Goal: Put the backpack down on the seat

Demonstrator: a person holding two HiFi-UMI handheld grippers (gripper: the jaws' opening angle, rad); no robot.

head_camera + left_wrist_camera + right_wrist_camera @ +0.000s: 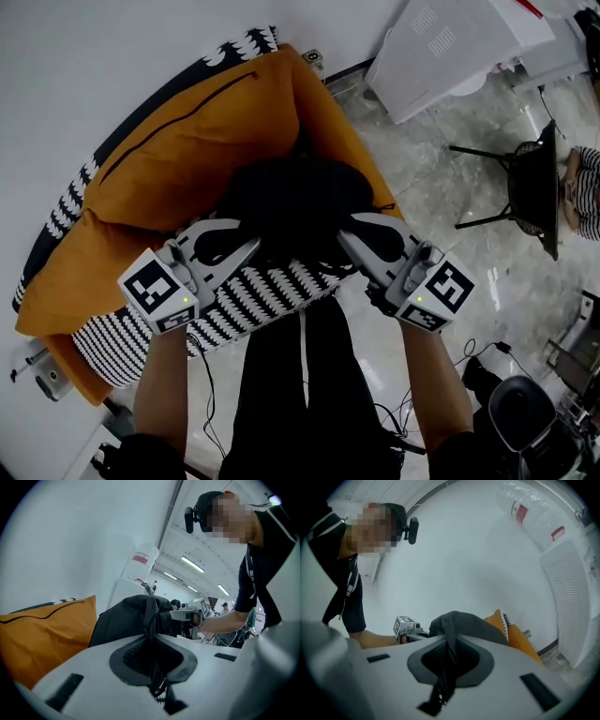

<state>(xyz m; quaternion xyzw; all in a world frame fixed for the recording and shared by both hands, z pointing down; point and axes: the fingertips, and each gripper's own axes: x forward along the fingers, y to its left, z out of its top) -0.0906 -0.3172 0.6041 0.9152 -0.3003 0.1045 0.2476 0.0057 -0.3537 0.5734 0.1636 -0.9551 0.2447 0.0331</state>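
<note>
The head view alone shows the setting: a black backpack (295,202) sits at the centre of the frame, over the rear of a black-and-white patterned seat cushion (253,298) and against an orange cushion (178,159) that fills the upper left. Whether its base rests fully on the seat cannot be told from there. The left gripper (251,247) meets the bag's lower left edge and the right gripper (345,236) its lower right, but the bag's bulk hides both sets of jaws in that view. The gripper views supply that point. In the left gripper view the jaws are drawn together on a black strap (152,634) of the backpack, the bag rising just beyond them. The right gripper view shows the same: jaws pinched on a dark strap, with the backpack directly ahead and the orange cushion behind it at centre right.
</note>
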